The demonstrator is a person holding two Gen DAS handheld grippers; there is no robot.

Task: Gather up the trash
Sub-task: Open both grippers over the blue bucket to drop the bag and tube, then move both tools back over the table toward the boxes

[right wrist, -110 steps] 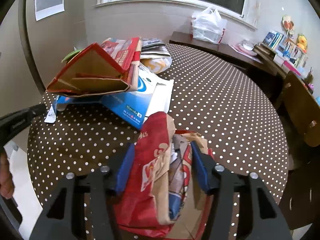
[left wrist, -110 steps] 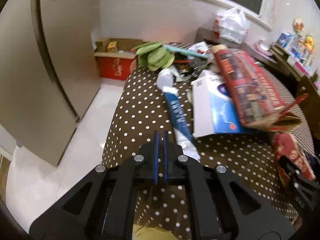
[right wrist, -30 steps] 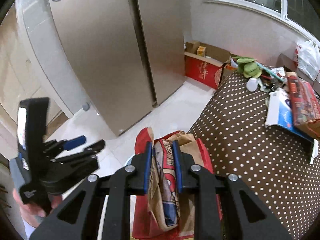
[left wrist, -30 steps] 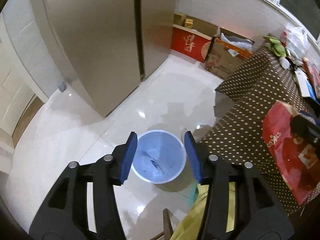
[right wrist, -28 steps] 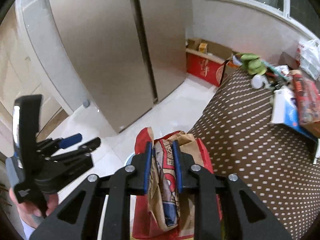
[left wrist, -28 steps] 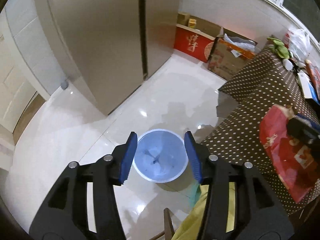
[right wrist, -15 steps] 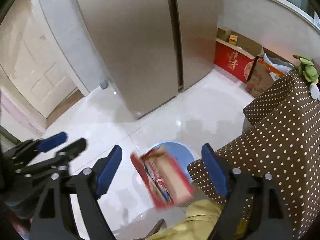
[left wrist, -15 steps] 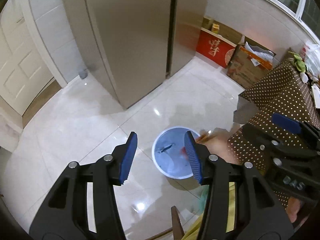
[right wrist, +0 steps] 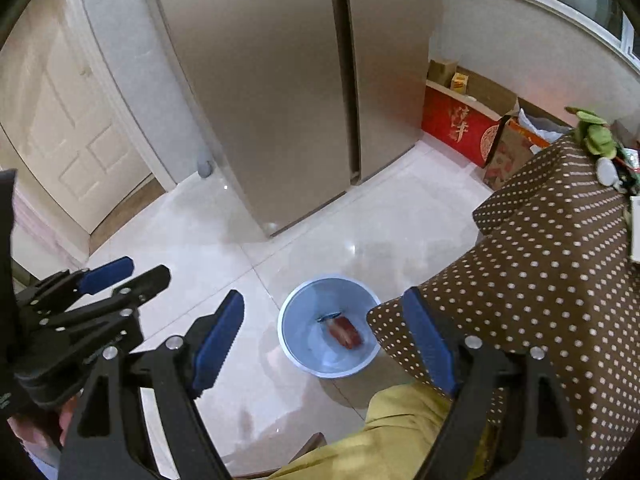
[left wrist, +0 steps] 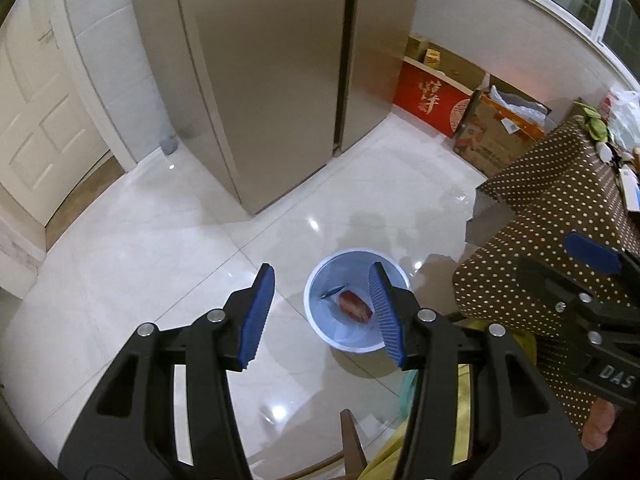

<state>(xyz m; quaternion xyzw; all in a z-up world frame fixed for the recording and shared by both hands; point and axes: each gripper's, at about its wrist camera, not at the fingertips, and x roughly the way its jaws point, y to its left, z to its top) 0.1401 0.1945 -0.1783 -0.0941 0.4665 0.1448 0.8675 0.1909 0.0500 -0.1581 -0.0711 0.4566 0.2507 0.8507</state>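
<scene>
A light blue bin (left wrist: 340, 268) (right wrist: 308, 304) stands on the white floor beside the table corner. Inside it lie a crumpled red paper bag (left wrist: 354, 306) (right wrist: 345, 332) and a thin blue wrapper (left wrist: 331, 292). My left gripper (left wrist: 322, 316) hangs high above the bin, open, with nothing between its pads. My right gripper (right wrist: 324, 344) is also above the bin, jaws wide open and empty. Each wrist view catches the other gripper at its edge: a blue pad (left wrist: 592, 254) of the right one, and the left gripper (right wrist: 136, 276) held by a hand.
The table under a brown dotted cloth (right wrist: 560, 264) crowds the right side. A steel fridge (right wrist: 280, 80) stands behind, with a red box (right wrist: 456, 128) and cardboard boxes by the wall. A white door (right wrist: 60, 120) is at left. A yellow-clad leg (right wrist: 400, 432) and a wooden chair top sit below.
My right gripper opened and the red paper bag fell from it into the bin, where it lies now. Both views swung from the table toward the floor and fridge.
</scene>
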